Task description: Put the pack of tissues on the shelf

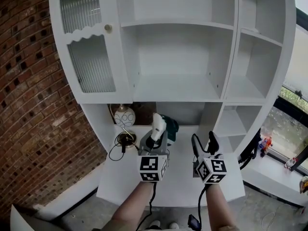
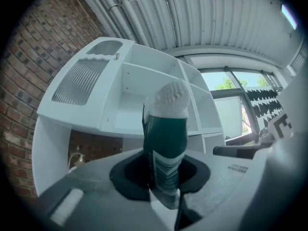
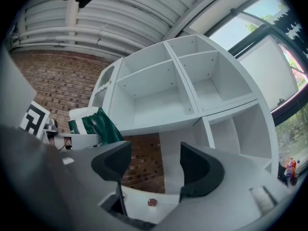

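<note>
Both forearms reach forward, about level, over the counter's (image 1: 120,182) front edge. The left hand-held gripper (image 1: 155,137) pinches the pack of tissues (image 1: 166,125) upright (green wrap, white top). The right hand-held gripper (image 1: 203,141) is spread wide beside it. The shelf's (image 1: 175,88) wide middle bay opens above them.

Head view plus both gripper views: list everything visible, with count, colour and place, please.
pack of tissues: one, dark green and white, clamped upright in the left gripper
shelf unit: one, white, straight ahead, open compartments
ribbed glass panes: two, greyish, shelf unit's upper left
lamp: one, white globe, low recess at left
cable: one, black, on the counter beside the lamp
counter: one, white, below the shelves
brick wall: one, red-brown, left
window: one, dark-framed, right edge
left gripper: one, grey, shut on the pack
right gripper: one, grey with black pads, open, empty
forearms: two, bottom of head view
</note>
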`<state>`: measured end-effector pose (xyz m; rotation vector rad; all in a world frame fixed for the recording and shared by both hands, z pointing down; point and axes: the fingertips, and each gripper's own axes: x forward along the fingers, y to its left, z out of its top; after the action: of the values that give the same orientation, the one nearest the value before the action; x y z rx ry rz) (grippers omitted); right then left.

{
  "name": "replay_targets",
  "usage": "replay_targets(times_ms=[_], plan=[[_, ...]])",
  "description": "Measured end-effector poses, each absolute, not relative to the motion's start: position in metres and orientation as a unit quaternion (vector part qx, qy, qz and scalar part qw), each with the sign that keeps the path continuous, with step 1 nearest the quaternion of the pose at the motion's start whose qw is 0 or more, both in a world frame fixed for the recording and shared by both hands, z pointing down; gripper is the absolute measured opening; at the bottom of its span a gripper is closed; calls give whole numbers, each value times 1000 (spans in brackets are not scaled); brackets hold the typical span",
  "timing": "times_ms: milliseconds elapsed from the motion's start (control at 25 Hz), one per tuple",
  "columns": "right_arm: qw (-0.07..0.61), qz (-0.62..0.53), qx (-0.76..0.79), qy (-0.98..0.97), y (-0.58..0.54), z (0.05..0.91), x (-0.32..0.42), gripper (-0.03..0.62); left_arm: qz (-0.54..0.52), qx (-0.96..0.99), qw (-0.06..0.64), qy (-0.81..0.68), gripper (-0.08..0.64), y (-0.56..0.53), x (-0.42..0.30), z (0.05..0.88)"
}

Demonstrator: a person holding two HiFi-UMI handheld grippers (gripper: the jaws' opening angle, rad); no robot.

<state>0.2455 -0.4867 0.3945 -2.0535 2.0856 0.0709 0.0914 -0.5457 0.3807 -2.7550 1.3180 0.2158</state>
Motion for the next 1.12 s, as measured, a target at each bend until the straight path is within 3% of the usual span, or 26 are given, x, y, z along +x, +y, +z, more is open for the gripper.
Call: replay_targets(times_ms=[400, 760, 960, 1120], plan=[[150, -45, -614, 774, -499, 409, 199, 310, 138, -922, -92, 350, 101, -536, 97, 388], [149, -83, -555, 814, -499, 423, 171, 311, 195, -921, -188, 280, 101, -527, 96, 391], [167, -92, -535, 823, -495, 419, 166, 272, 223, -914, -230, 251, 101, -523, 96, 389], [163, -85, -512, 839, -490, 414, 157, 159, 237, -907, -257, 235, 101, -523, 97, 390]])
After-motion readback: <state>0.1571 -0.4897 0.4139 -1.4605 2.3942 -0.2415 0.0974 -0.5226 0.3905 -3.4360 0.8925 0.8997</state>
